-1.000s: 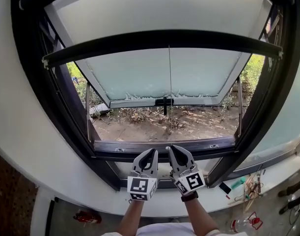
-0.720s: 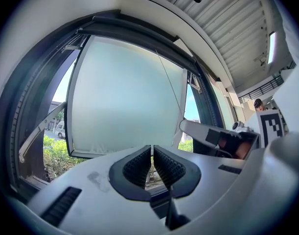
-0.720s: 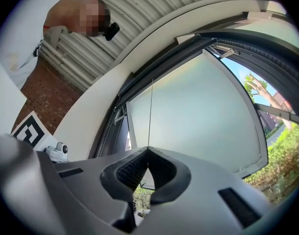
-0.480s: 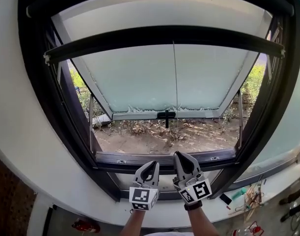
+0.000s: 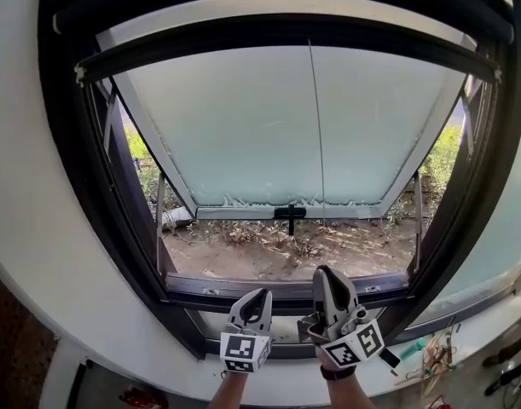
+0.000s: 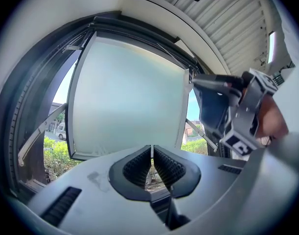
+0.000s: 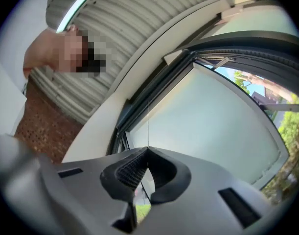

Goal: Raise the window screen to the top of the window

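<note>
Down the window frame the screen bar, now near the top, could fall back if the thin pull cord slips its pinch. The bar sits well above the right gripper, which is clamped on that cord; the left gripper is closed on nothing I can see

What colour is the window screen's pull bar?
Black; the bar shows best in the head view.

We look down on the grey floor. At its right side lie a small black object, a green-handled tool and a tangle of cords and tools. Something red lies at the left.
</note>
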The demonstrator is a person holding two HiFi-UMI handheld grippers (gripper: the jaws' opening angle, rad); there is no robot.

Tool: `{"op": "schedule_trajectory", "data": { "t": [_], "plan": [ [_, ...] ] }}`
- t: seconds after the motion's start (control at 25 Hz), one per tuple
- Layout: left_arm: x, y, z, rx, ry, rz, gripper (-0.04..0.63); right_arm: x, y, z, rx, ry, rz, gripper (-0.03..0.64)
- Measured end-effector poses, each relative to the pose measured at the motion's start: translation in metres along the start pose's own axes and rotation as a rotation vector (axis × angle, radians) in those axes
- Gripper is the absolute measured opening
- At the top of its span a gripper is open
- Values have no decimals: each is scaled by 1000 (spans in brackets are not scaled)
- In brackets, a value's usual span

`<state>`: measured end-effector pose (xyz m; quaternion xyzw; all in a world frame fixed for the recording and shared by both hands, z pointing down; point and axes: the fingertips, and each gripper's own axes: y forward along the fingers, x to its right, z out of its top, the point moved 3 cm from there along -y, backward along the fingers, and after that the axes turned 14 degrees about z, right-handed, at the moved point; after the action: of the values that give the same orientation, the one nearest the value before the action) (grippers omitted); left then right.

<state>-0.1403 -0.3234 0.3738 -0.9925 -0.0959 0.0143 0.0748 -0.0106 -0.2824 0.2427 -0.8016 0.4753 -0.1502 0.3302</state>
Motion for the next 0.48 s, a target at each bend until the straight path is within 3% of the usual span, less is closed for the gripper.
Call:
{"op": "schedule_trajectory", "data": {
  "t": [0.12, 0.24, 0.32, 0.48],
  "plan": [
    [-11, 1, 0, -2, -6, 23, 17, -15, 13, 38, 130, 42, 82, 3],
    [-15, 1, -1, -7, -10, 33, 17, -25, 19, 55, 157, 13, 113, 3],
    [-15, 1, -3, -14, -14, 33, 17, -26, 19, 46, 87, -11, 110, 2],
    [-14, -3, -10, -36, -19, 32, 17, -14, 6, -19, -243, -24, 20, 3]
  ]
}}
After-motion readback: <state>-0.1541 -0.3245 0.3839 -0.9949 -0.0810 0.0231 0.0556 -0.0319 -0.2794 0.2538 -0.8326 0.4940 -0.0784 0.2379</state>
